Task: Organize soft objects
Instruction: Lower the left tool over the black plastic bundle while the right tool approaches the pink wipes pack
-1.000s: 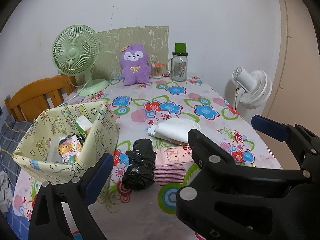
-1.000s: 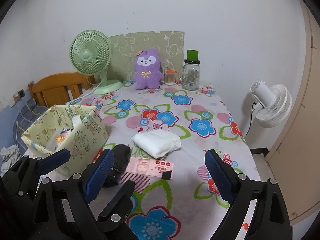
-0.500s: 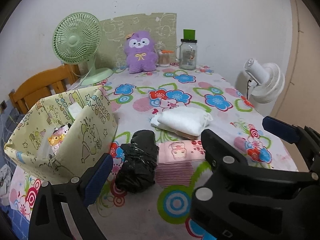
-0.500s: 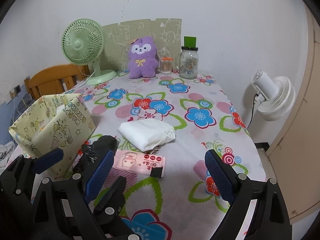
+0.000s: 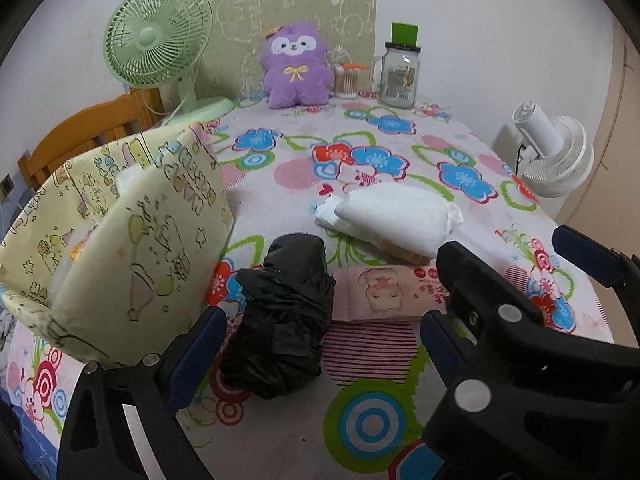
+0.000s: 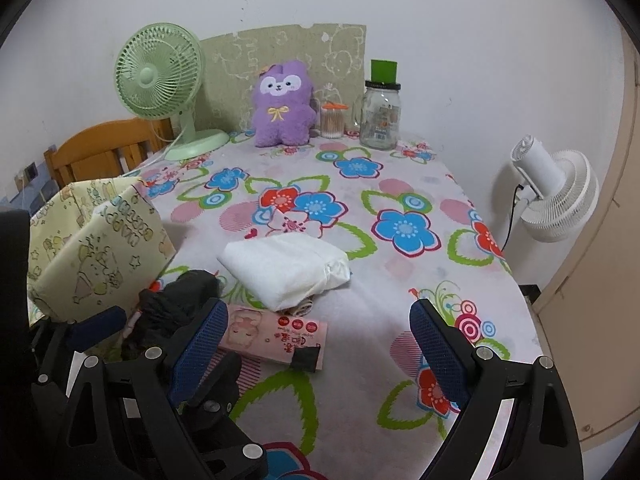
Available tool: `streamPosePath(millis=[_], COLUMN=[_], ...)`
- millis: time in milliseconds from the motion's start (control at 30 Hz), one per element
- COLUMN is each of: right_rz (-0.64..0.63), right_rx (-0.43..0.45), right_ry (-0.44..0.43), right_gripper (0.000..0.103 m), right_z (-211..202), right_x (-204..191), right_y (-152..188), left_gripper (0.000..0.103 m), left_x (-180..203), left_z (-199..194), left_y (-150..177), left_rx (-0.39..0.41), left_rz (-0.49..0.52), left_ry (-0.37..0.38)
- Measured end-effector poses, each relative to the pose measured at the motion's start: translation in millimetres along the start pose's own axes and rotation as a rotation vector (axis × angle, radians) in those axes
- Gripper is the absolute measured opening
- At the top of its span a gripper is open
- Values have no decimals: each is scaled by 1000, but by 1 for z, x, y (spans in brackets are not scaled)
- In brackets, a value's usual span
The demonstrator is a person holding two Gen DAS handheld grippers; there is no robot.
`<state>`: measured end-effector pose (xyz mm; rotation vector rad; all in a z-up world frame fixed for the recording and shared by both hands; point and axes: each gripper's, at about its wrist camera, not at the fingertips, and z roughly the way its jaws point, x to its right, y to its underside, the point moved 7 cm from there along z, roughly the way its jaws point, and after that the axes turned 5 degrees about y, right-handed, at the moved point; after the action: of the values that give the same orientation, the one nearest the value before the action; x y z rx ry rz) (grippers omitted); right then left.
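Black bundle (image 5: 280,316) near worktop's front edge, beside storage bin (image 5: 120,236): left hand-held gripper (image 5: 320,344) has closed in, jaws wide & empty; right hand-held gripper (image 6: 320,344) wide too. Grasp prob. next.

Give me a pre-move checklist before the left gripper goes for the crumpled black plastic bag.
1. Left gripper open, nothing held: ok.
2. Crumpled black plastic bag lined up between the open jaws: ok.
3. Pink printed tissue pack clear of the bag: not ok, it lies right against it.
4. Yellow cartoon-print fabric bin open at the top: ok.
5. Free room inside the bin: cannot tell.
6. Right gripper open and empty: ok.
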<state>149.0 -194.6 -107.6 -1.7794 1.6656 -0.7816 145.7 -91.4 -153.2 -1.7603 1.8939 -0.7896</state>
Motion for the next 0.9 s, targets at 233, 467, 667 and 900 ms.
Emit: streamPosePath(millis=[233, 467, 667, 900], right_rz=[16, 27, 3, -6], right_rx=[-48, -82, -88, -81], right_ry=[-29, -70, -65, -67], right_gripper=[94, 94, 94, 94], right_z=[17, 30, 32, 30], right_x=[3, 3, 2, 3], right_y=[10, 16, 18, 17], left_gripper=[91, 64, 48, 44], left_x=[4, 14, 17, 16], left_z=[14, 18, 18, 19], left_y=[8, 14, 12, 10], left_rx=[-31, -45, -34, -35], left_rz=[15, 20, 33, 36], left_ry=[-10, 55, 71, 75])
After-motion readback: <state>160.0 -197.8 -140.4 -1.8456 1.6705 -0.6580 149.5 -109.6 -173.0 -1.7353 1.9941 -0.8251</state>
